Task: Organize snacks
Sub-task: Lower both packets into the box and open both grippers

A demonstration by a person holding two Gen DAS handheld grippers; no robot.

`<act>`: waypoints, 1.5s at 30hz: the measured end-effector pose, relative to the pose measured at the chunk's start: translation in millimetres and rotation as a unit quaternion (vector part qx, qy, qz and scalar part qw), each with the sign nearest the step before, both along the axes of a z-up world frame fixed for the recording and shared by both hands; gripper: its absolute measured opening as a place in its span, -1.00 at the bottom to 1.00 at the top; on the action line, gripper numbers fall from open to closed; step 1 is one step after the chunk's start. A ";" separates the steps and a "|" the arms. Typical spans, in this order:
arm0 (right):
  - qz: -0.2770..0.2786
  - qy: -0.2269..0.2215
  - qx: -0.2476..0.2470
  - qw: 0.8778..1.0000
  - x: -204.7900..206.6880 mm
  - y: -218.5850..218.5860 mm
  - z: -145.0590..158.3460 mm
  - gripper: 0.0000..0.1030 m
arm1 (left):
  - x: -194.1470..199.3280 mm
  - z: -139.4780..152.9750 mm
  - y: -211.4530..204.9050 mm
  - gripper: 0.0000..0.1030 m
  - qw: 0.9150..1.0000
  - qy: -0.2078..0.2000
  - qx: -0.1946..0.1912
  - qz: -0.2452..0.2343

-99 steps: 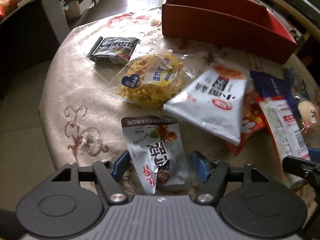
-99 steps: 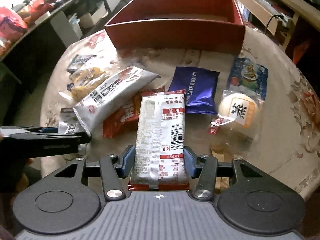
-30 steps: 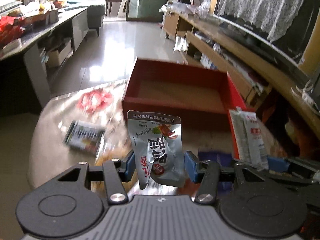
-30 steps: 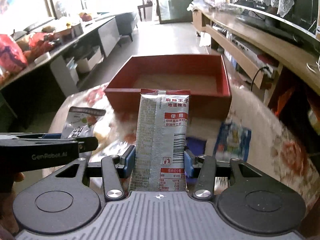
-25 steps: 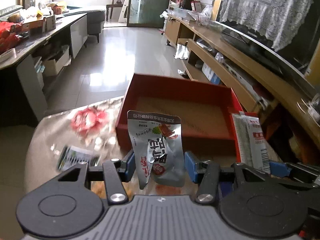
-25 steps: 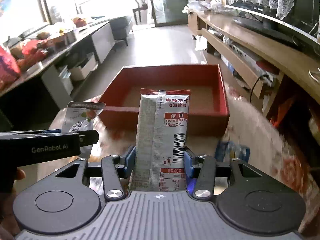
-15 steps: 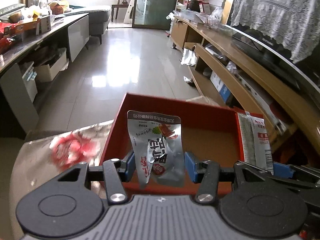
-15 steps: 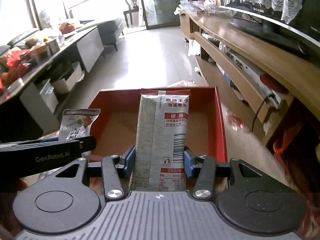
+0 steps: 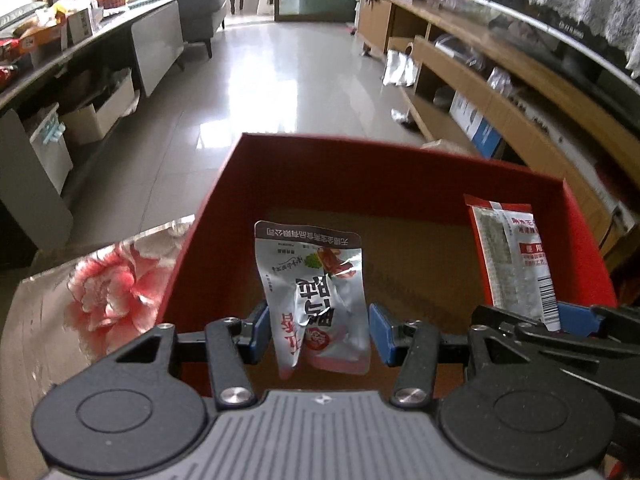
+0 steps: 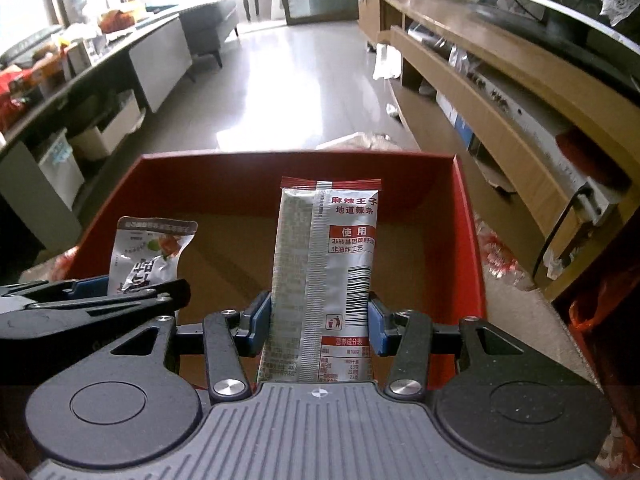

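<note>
Left tongs [image 9: 316, 330]: your blue pads pinch the small silver pouch [image 9: 316, 292] by its lower part; the crumpled pouch stands upright between them.
Right tongs [image 10: 318, 322]: clamped on the long silver packet [image 10: 324, 276], its barcode side facing you and its red-edged top pointing away.
Cross view: from your left camera, the right tongs [image 9: 568, 320] and their packet [image 9: 516, 264] sit at the right edge; from your right camera, the left tongs [image 10: 120, 292] and pouch [image 10: 150, 254] sit at the left.
Red box [image 10: 466, 240]: open-topped, brown floor; both snacks hang over its inside, just past the near wall.
Surface [image 9: 60, 320]: floral cloth, a pink flower just left of the box.
Beyond: glossy tiled floor [image 9: 256, 80], a long wooden shelf unit [image 10: 500, 92] on the right, grey cabinets [image 9: 156, 48] on the left.
</note>
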State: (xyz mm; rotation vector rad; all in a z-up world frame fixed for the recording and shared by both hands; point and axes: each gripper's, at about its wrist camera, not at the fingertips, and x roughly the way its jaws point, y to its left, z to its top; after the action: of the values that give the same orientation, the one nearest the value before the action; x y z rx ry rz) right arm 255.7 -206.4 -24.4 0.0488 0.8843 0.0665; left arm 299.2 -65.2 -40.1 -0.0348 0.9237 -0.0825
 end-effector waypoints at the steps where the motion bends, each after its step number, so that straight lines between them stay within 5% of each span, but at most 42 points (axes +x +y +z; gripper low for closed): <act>1: 0.002 0.004 -0.001 1.000 1.9 0.3 -1.8 0.09 | 0.6 -3.3 0.3 0.05 1.000 0.007 0.000 0.000; 32: 0.003 0.080 -0.036 0.996 -34.2 9.1 -18.5 0.19 | -49.1 -15.1 0.1 0.07 0.998 0.061 0.020 -0.027; 45: -0.012 0.020 -0.043 0.999 -42.4 -0.2 2.4 0.51 | -57.3 15.8 6.5 0.27 1.000 0.013 0.009 -0.013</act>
State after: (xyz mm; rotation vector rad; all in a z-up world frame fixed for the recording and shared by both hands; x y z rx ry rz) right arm 213.3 -206.6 -22.0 -0.0186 0.9255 0.0045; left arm 242.0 -58.8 -24.3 -0.0075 0.9518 -0.0976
